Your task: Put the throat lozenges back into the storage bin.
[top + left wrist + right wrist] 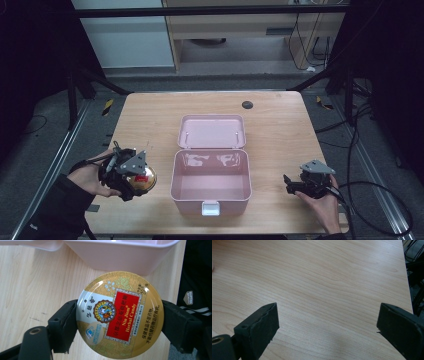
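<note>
Squarely between the left gripper's [120, 322] clenched jaws, the round candy tin [120, 315]; right gripper [328, 325] jaws released.

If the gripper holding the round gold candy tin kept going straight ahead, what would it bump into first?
Probably the pink box. The left gripper, shut on the candy tin, points toward the box's side wall just ahead, though the gap between them is hard to judge.

In the high view the grey plate of the left tongs [134, 172] hides much of the candy tin [142, 179], while the left gripper view crops the pink box [120, 252] at its top edge.
</note>
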The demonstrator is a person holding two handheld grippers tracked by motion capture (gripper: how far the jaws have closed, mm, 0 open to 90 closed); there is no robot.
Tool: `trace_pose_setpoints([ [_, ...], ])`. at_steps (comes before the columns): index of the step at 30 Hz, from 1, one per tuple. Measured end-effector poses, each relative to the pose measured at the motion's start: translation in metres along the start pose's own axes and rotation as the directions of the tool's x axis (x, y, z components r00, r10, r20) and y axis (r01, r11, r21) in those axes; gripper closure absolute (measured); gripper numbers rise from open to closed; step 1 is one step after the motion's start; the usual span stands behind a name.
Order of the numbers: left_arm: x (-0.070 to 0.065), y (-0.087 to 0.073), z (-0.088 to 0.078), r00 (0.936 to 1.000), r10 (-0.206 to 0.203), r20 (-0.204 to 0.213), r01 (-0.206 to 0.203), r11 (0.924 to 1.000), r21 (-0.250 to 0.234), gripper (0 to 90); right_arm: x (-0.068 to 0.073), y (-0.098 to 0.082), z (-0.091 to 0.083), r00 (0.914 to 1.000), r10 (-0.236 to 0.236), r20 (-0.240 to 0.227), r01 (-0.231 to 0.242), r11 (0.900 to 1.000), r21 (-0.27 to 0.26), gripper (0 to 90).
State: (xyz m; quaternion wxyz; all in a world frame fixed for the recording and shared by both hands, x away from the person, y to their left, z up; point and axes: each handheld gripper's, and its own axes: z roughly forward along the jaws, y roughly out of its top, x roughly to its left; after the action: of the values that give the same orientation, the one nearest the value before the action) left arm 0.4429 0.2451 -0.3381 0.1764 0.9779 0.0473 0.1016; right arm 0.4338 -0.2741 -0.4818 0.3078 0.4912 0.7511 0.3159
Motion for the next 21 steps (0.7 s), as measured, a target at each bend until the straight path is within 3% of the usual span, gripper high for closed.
trace_pose_setpoints([
  [11, 0.005, 0.023, -0.009, 0.9998, 0.018, -0.008, -0.019, 0.9998, -0.009, 20.0, 0.000, 0.000, 0.000, 1.0000, -0.004, -0.002, 0.004, 1.000, 0.000, 4.5],
  [21, 0.006, 0.051, -0.014, 0.9975, 0.069, -0.013, -0.070, 0.9973, -0.024, 20.0, 0.000, 0.000, 0.000, 1.0000, -0.005, -0.003, 0.005, 1.000, 0.000, 4.5],
])
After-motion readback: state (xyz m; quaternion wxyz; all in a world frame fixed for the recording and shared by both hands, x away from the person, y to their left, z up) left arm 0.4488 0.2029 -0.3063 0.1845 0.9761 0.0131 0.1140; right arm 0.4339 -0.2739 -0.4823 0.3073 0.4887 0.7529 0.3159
